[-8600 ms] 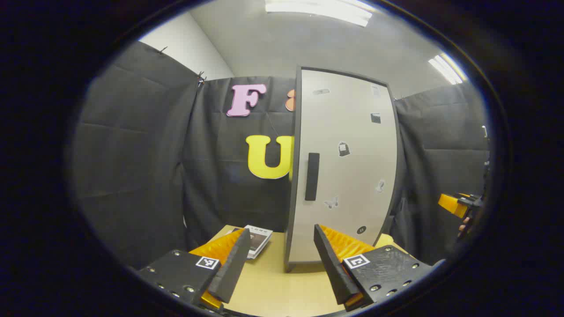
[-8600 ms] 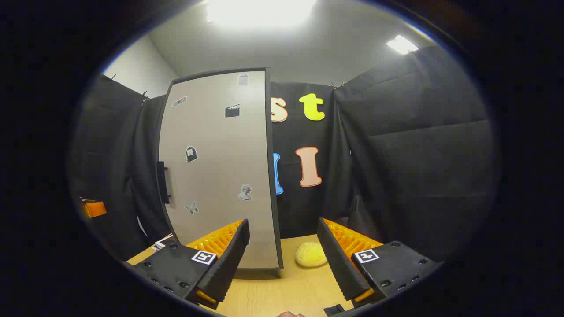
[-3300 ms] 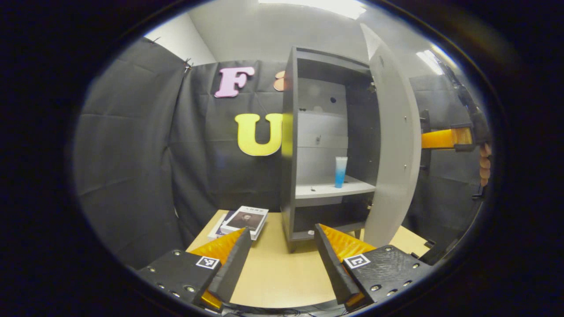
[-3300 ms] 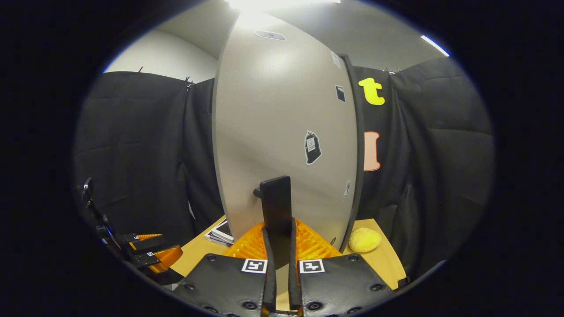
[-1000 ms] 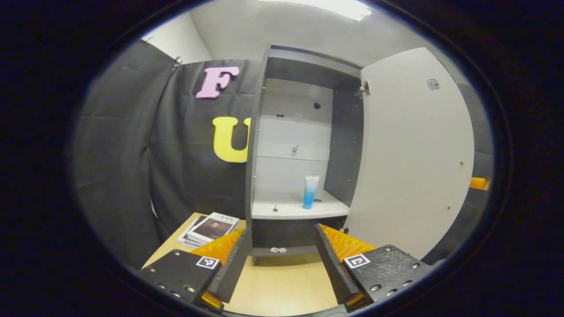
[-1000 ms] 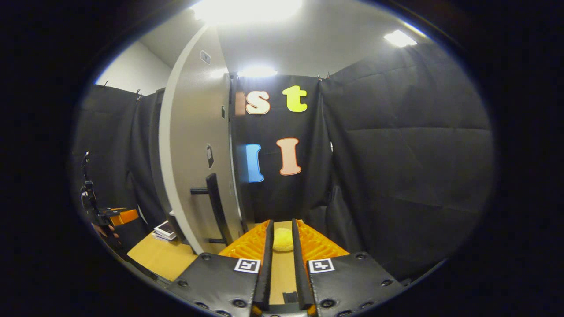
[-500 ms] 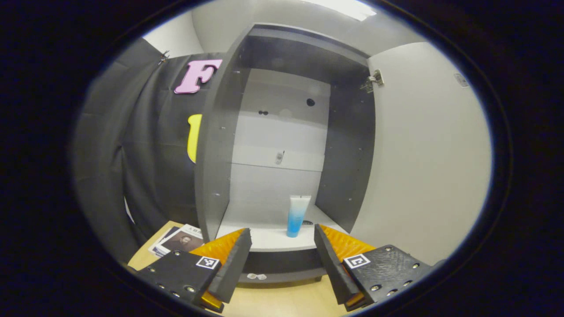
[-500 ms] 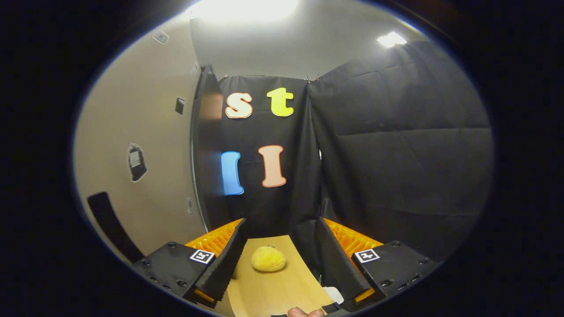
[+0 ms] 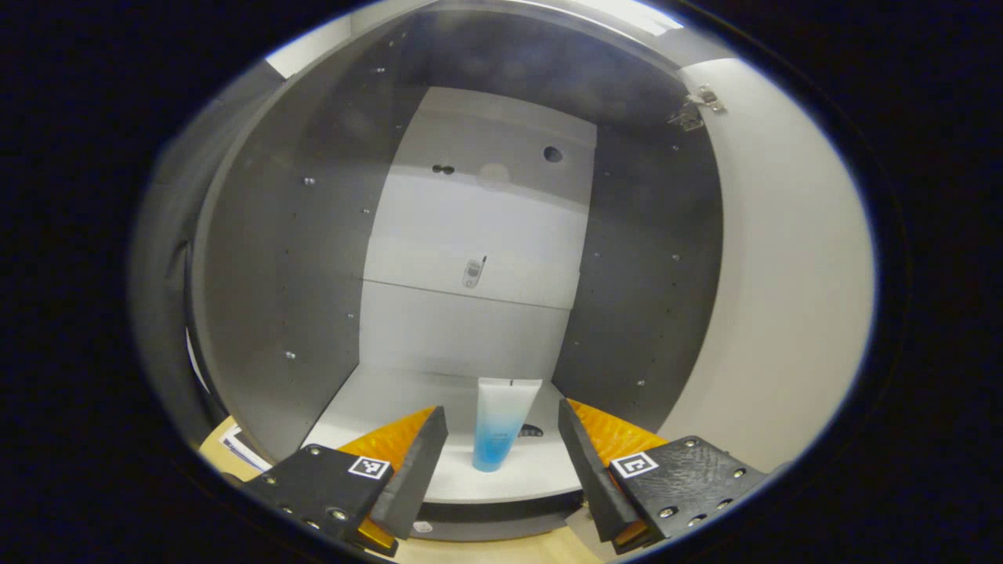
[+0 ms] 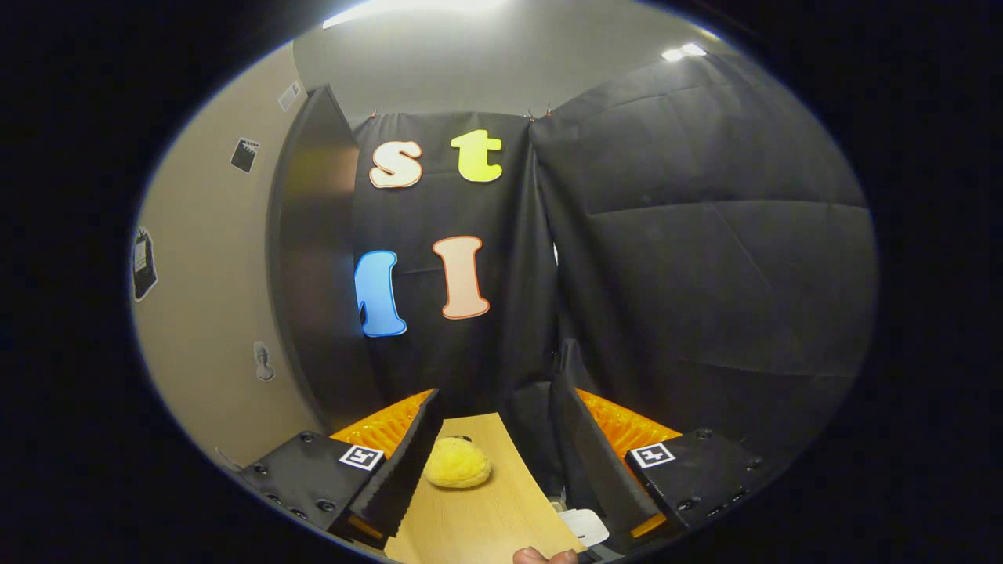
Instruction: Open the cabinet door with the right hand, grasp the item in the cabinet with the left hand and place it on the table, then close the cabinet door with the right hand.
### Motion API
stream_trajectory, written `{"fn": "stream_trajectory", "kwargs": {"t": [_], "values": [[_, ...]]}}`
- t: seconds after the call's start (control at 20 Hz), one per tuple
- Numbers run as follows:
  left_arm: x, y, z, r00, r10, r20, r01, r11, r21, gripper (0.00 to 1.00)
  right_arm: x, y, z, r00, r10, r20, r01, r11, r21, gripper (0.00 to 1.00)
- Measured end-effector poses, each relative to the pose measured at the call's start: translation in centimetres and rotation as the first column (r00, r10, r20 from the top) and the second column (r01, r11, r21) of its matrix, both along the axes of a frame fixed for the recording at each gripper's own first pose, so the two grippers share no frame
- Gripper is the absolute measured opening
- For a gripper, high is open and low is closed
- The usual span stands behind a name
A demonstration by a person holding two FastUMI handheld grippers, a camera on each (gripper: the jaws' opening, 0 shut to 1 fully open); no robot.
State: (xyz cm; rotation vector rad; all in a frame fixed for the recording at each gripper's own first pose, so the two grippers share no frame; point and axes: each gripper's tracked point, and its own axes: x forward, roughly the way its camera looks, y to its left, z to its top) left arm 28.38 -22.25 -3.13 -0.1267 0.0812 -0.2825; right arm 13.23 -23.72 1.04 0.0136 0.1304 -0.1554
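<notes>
Left gripper (image 9: 495,458) reaches into the cabinet (image 9: 313,235), jaws wide, tube (image 9: 501,423) upright on the shelf (image 9: 376,407) between them. Right gripper (image 10: 490,462), jaws wide, hangs over the tabletop (image 10: 486,517), door (image 10: 211,313) open left.

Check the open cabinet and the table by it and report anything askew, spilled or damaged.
Nothing stands out. The tube stands upright, cap down, on the cabinet shelf, between the open left gripper's fingers but untouched. No spill shows around it. The cabinet door is swung open. In the right gripper view, a yellow lump lies on the table.
</notes>
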Motion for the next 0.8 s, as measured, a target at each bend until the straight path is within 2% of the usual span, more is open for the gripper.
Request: {"fn": "stream_trajectory", "kwargs": {"t": [0.05, 0.1, 0.15, 0.2, 0.25, 0.45, 0.6, 0.7, 0.8], "values": [[0.8, -0.2, -0.4, 1.000, 0.003, -0.007, -0.003, 1.000, -0.006, 0.87, 0.4, -0.1, -0.3, 1.000, -0.003, -0.010, 0.003, 1.000, 0.011, 0.99], [1.4, -0.4, -0.9, 1.000, 0.004, -0.017, -0.004, 1.000, -0.010, 0.87, 0.7, -0.2, -0.6, 1.000, -0.010, -0.012, 0.011, 1.000, 0.030, 0.94], [2.1, -0.6, -1.4, 1.000, 0.009, -0.027, -0.009, 1.000, -0.012, 0.87, 1.2, -0.1, -0.6, 1.000, -0.018, -0.003, 0.018, 0.998, 0.054, 1.00], [2.8, -0.8, -1.9, 0.999, 0.009, -0.033, -0.009, 1.000, -0.013, 0.87, 1.7, 0.2, -0.9, 1.000, -0.020, 0.000, 0.020, 0.997, 0.076, 0.94], [3.3, -1.2, -2.2, 0.999, 0.005, -0.035, -0.005, 1.000, -0.016, 0.87, 2.2, 0.5, -1.2, 1.000, -0.015, -0.007, 0.016, 0.996, 0.089, 0.98], [5.0, -2.6, -2.9, 1.000, -0.004, -0.029, 0.003, 1.000, -0.007, 0.87, 3.4, 0.5, -2.6, 0.998, -0.012, -0.056, 0.015, 0.998, 0.053, 0.98], [6.1, -2.5, -3.9, 0.999, 0.035, -0.036, -0.033, 0.999, 0.038, 0.86, 3.9, 1.1, -2.6, 0.999, 0.009, -0.051, -0.006, 0.999, 0.052, 0.98], [6.5, -2.2, -4.4, 0.997, 0.061, -0.039, -0.058, 0.996, 0.067, 0.65, 4.1, 1.1, -2.9, 0.999, 0.011, -0.048, -0.009, 1.000, 0.027, 0.98], [6.7, -2.3, -4.6, 0.998, 0.058, -0.037, -0.055, 0.995, 0.082, 0.65, 4.2, 0.9, -3.4, 0.998, 0.007, -0.061, -0.007, 1.000, -0.010, 0.98]]}}
